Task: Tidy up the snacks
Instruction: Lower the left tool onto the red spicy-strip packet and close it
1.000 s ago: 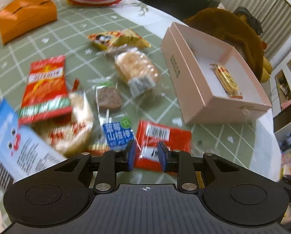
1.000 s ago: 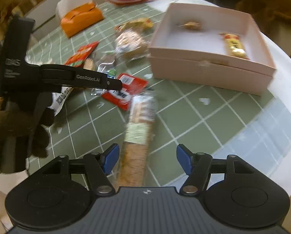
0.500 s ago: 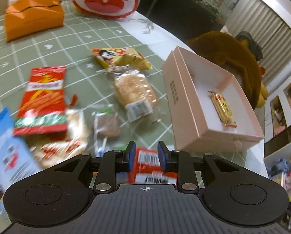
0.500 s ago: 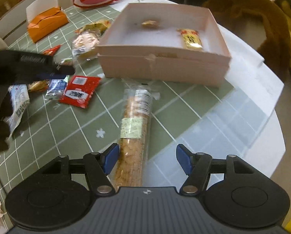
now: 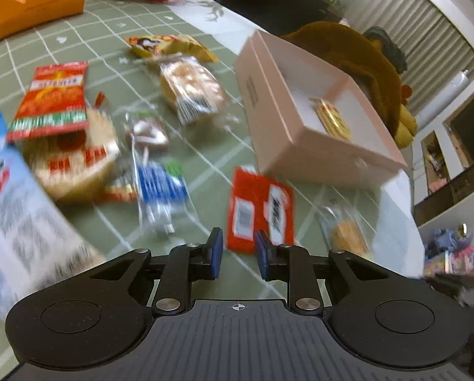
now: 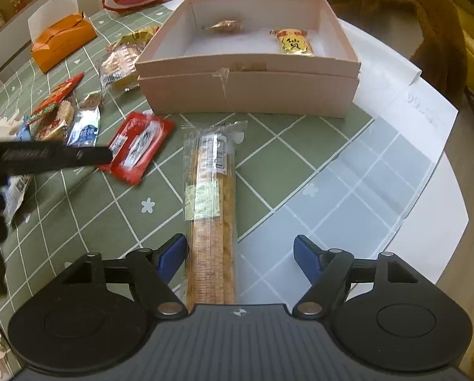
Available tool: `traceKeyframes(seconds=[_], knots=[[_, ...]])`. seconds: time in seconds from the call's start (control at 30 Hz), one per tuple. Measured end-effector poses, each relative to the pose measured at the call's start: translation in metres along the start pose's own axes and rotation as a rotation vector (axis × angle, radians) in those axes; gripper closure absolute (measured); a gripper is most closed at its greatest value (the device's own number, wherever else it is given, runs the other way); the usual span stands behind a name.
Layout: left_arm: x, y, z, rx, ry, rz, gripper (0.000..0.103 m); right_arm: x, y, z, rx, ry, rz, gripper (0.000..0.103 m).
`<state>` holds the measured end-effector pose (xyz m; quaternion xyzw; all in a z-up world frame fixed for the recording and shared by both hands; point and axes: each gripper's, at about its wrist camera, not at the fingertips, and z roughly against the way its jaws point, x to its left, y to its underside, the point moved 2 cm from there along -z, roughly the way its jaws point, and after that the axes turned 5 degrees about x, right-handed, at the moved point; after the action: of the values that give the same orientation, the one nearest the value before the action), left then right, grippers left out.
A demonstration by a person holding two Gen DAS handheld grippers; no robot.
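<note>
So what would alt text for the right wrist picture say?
An open black claw with blue tips hovers over a long cracker pack on a green checked tablecloth. Beyond sits an open pink box holding two snacks; more packets lie left.

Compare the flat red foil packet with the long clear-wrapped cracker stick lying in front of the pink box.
The flat red foil packet is short and opaque; the long clear-wrapped cracker stick is much longer and its contents show through the wrapper. The packet lies angled to the pink cardboard box; the stick points nearly straight at it. The packet sits just ahead of the left tool; the stick runs between the fingers of the open right tool. Both lie flat on the green checked tablecloth, outside the box.
</note>
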<state>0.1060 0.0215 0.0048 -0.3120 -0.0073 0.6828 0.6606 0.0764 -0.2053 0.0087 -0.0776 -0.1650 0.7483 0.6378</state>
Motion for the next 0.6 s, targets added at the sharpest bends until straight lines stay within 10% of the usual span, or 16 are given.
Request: traceKeyframes(seconds=[0.2, 0.6], knots=[[-0.019, 0.001, 0.015, -0.098, -0.066, -0.068, 0.076, 0.004, 0.001, -0.005, 0.002, 0.039, 0.027, 0.027], [-0.070, -0.007, -0.025, 0.017, -0.187, -0.319, 0.064, -0.012, -0.003, -0.007, -0.012, 0.081, 0.007, 0.023]])
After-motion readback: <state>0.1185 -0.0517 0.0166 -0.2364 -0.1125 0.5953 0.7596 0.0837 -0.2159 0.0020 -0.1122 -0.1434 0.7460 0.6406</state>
